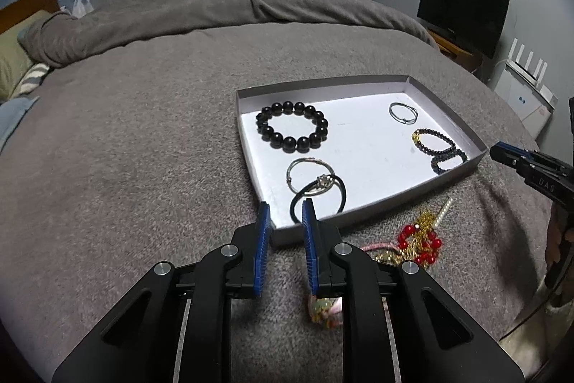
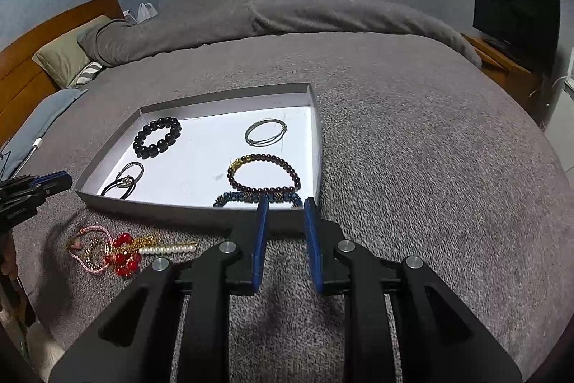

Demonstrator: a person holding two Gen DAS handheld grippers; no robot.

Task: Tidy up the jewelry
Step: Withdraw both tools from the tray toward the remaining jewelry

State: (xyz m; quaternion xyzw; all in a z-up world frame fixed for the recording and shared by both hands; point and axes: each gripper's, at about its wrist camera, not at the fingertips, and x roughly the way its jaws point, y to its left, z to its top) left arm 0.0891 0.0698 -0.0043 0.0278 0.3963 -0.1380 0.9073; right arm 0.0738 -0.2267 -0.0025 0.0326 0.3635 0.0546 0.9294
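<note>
Both tools hang released over the bed [image 2: 412, 117]: my left tool [image 1: 285, 216] and my right tool [image 2: 286, 212] each show a gap between their blue pads with nothing in it. One shallow grey tray [image 2: 317, 146] sits at 12 o'clock from each. I count six pieces in it: one black bead bracelet [image 1: 291, 126], two silver rings [image 1: 403, 112] [image 1: 306, 170], one black band [image 1: 317, 198], one dark red bead bracelet [image 2: 263, 174] with a gold charm, and one blue bead bracelet [image 2: 256, 198]. One tangled pile [image 2: 122, 252] of red beads, gold chain, pearls and pink cord lies on the blanket at 6 o'clock from the tray.
</note>
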